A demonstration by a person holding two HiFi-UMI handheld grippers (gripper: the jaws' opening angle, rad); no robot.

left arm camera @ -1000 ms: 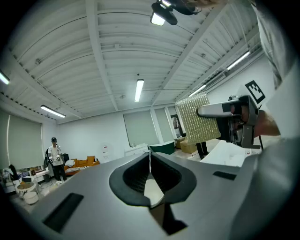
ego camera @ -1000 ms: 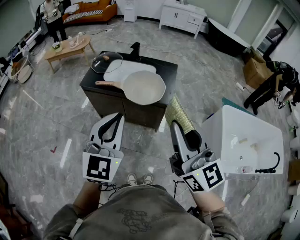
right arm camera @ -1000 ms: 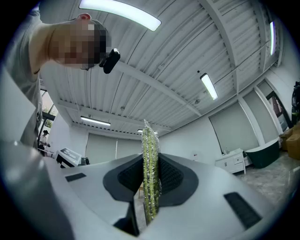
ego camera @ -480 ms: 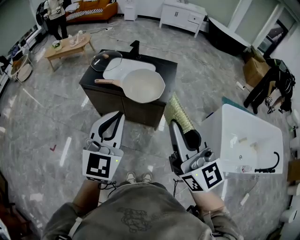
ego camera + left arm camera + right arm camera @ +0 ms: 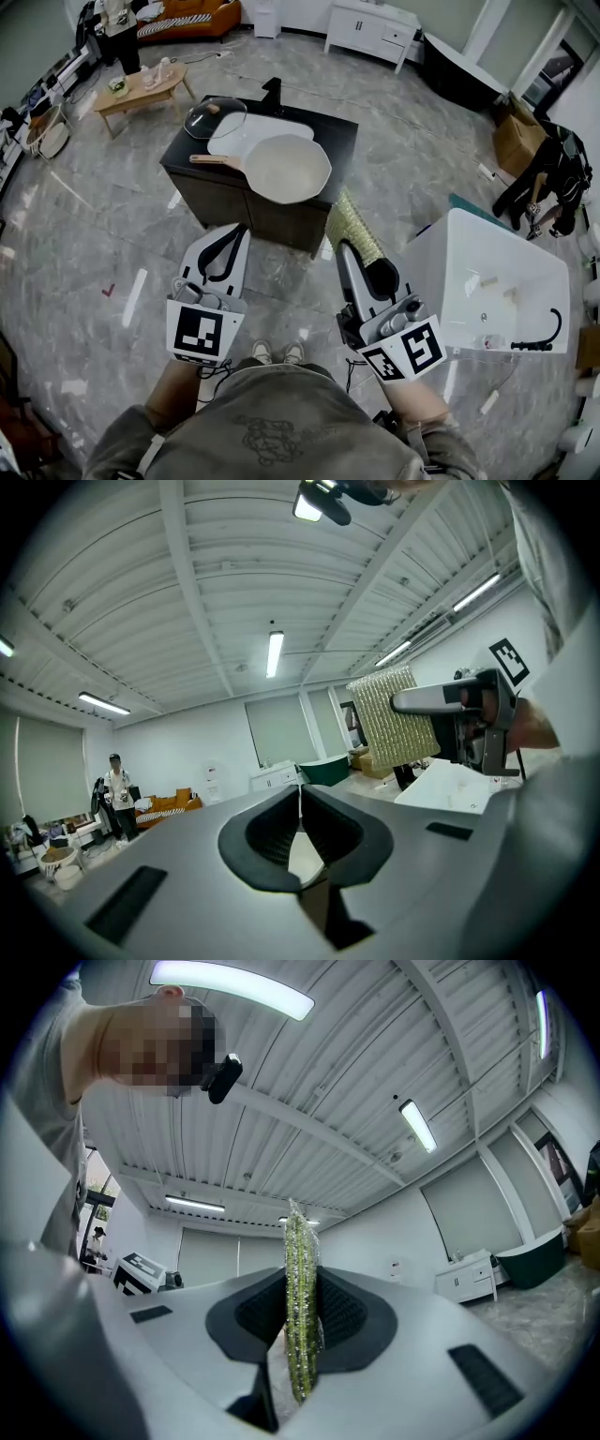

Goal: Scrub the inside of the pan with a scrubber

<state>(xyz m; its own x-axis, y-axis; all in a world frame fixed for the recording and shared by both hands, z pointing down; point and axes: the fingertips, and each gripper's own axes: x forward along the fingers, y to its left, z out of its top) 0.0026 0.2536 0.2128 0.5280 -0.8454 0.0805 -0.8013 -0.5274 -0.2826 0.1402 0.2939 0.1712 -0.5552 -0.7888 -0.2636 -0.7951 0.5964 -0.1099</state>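
A cream pan (image 5: pixel 287 170) with a wooden handle rests on a dark counter (image 5: pixel 336 128), well ahead of both grippers. My right gripper (image 5: pixel 345 246) is shut on a flat green-gold scrubber (image 5: pixel 356 228), which sticks out past the fingertips toward the counter's near corner. In the right gripper view the scrubber (image 5: pixel 300 1307) stands edge-on, pinched between the pads. My left gripper (image 5: pixel 236 230) is shut with nothing in it, held level short of the counter's front. In the left gripper view its jaws (image 5: pixel 300 803) meet, and the scrubber (image 5: pixel 392 726) shows at the right.
On the counter behind the pan lie a glass lid (image 5: pixel 215 117) and a white board (image 5: pixel 253 135), with a black tap (image 5: pixel 272 95) at the far edge. A white bathtub (image 5: pixel 495 281) stands close on the right. A person (image 5: pixel 117 21) stands far back left by a low wooden table (image 5: pixel 141 89).
Both grippers keep their places and grips. The view has shifted slightly, and the people in the background have moved a little.
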